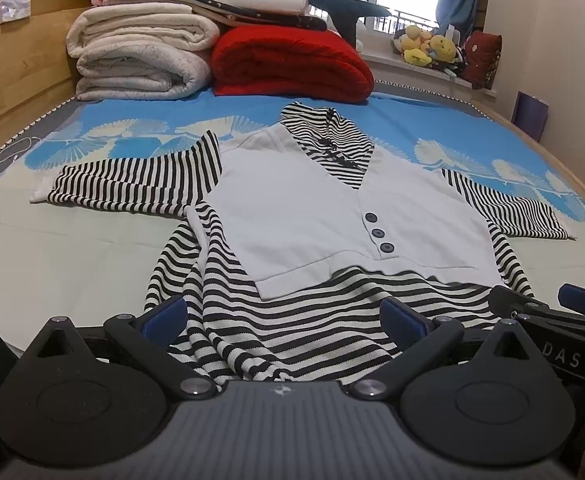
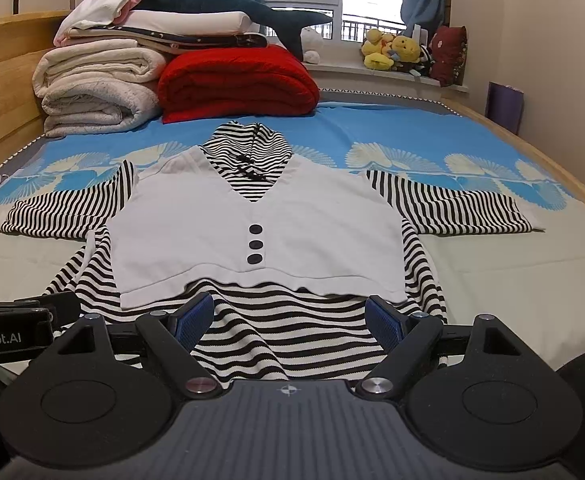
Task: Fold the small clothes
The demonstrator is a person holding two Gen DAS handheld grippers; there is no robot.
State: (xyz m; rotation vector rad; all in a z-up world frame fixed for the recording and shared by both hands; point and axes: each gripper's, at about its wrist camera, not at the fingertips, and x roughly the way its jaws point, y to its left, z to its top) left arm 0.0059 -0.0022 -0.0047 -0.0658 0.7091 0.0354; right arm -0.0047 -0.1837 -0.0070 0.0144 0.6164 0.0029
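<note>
On the bed (image 1: 92,248), striped dress (image 1: 312,216) spread flat, left hand-held gripper (image 1: 288,318) and right hand-held gripper (image 2: 290,316) both spread at its hem.

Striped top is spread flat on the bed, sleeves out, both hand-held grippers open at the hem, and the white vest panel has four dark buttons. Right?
Not quite: the white vest panel has three dark buttons, not four, as the right wrist view shows. The rest stands.

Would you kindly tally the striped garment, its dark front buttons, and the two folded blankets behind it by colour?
Striped garment: 1
Dark buttons: 3
Red blanket: 1
Cream blanket: 1
Total: 6
</note>
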